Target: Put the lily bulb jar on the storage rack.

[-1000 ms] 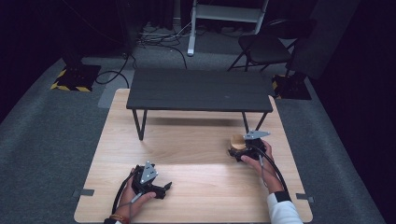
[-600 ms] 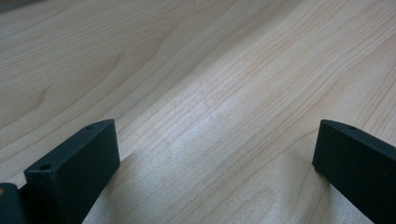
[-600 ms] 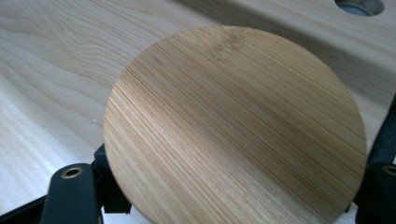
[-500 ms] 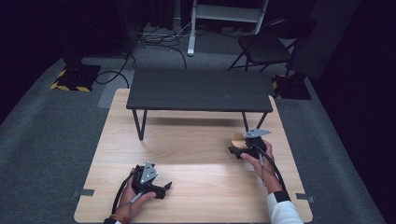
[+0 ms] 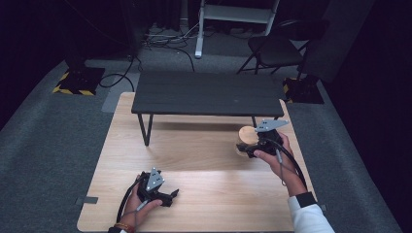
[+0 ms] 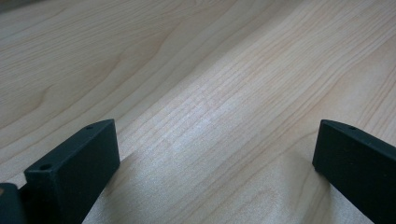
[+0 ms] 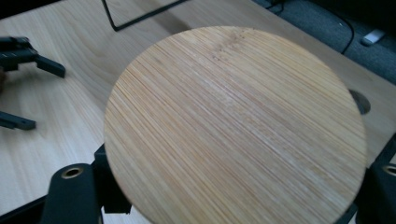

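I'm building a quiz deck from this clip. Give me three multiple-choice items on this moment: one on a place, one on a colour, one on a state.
1. Where does the round bamboo lid sit?
A. on the black bench
B. between the right gripper's jaws
C. on the floor

2. What colour is the low bench on the table?
A. white
B. red
C. black

3. How do the left gripper's jaws stand?
A. wide apart over bare wood
B. clamped on a lid
C. shut on a cable

Key: 1 B, the right gripper grips the lid at both edges; 2 C, its top and legs are black; 3 A, the left gripper view shows a wide gap.
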`<state>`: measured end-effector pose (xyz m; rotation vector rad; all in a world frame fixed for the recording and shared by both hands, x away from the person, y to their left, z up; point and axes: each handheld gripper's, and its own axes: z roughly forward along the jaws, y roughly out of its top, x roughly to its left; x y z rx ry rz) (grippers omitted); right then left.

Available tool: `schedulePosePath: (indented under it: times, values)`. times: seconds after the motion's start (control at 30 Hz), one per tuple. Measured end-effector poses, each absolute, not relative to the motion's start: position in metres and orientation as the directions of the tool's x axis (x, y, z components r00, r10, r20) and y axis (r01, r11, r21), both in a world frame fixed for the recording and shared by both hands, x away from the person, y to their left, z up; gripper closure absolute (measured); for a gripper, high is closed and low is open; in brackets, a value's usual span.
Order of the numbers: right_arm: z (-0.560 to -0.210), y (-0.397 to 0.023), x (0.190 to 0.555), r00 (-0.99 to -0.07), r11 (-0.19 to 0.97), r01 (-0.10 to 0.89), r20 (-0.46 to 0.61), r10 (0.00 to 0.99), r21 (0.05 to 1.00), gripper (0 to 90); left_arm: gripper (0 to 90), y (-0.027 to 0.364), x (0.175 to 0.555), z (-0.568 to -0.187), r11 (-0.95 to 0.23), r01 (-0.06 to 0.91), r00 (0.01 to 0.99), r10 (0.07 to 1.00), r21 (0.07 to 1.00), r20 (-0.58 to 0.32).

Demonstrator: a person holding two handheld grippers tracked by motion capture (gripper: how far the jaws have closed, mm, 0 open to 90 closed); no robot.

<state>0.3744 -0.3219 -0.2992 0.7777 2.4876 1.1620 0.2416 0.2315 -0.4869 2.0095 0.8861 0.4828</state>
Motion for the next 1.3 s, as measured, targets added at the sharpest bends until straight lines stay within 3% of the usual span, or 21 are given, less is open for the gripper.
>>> schedulePosePath:
  times: [0.5, 0.67, 0.97, 1.3]
  values:
    - [-0.232, -0.302, 0.401, -0.841, 0.530, 0.284, -0.058, 0.539, 0.799, 24.8, 0.5, 0.232, 0.242, -0.487, -0.374, 0.406, 0.672, 0.740, 0.834, 0.005]
    - [-0.220, -0.301, 0.421, -0.845, 0.507, 0.315, -0.007, 0.535, 0.802, 24.9, 0.5, 0.232, 0.242, -0.487, -0.375, 0.406, 0.673, 0.740, 0.833, 0.005]
    - [-0.212, -0.293, 0.430, -0.844, 0.488, 0.303, -0.007, 0.537, 0.818, 24.9, 0.5, 0.232, 0.242, -0.487, -0.375, 0.406, 0.672, 0.740, 0.833, 0.005]
    - [-0.216, -0.272, 0.440, -0.781, 0.468, 0.307, -0.061, 0.621, 0.829, 24.9, 0.5, 0.232, 0.242, -0.487, -0.374, 0.406, 0.672, 0.740, 0.833, 0.005]
